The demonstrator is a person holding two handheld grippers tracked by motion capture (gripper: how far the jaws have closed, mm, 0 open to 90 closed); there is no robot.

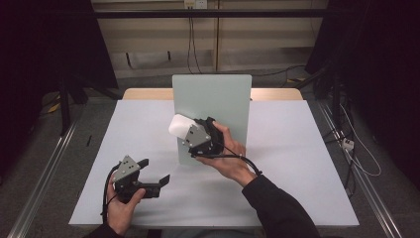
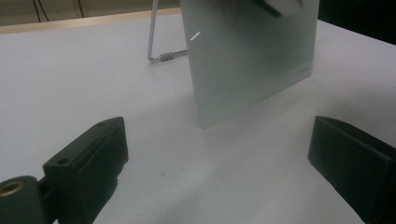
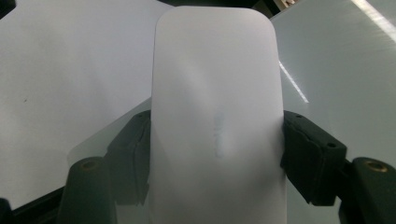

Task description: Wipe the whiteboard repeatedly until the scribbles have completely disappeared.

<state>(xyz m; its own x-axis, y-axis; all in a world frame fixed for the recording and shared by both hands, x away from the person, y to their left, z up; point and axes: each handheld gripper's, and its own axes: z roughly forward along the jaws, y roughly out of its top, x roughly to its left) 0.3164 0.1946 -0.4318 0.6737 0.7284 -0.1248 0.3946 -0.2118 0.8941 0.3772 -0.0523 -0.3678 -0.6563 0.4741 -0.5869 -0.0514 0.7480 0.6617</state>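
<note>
Your right gripper [image 1: 187, 133] has its fingers clenched on the white mouse's [image 3: 217, 116] sides, at frame centre against the upright panel [image 1: 218, 99], likely for placement. Left gripper [image 1: 151, 173], fingers released, rests on the surface [image 1: 297, 148] at lower left, out of the way.

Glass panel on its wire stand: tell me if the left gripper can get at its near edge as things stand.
Probably yes. The left gripper is open and holds nothing, and bare white table lies between it and the glass panel. The right gripper, shut on a white mouse, is higher up against the panel face.

board [image 1: 218, 106] upright mid-table [image 1: 297, 163] | mouse [image 1: 179, 125] before board's left part | left gripper [image 1: 152, 174] near-left
</note>
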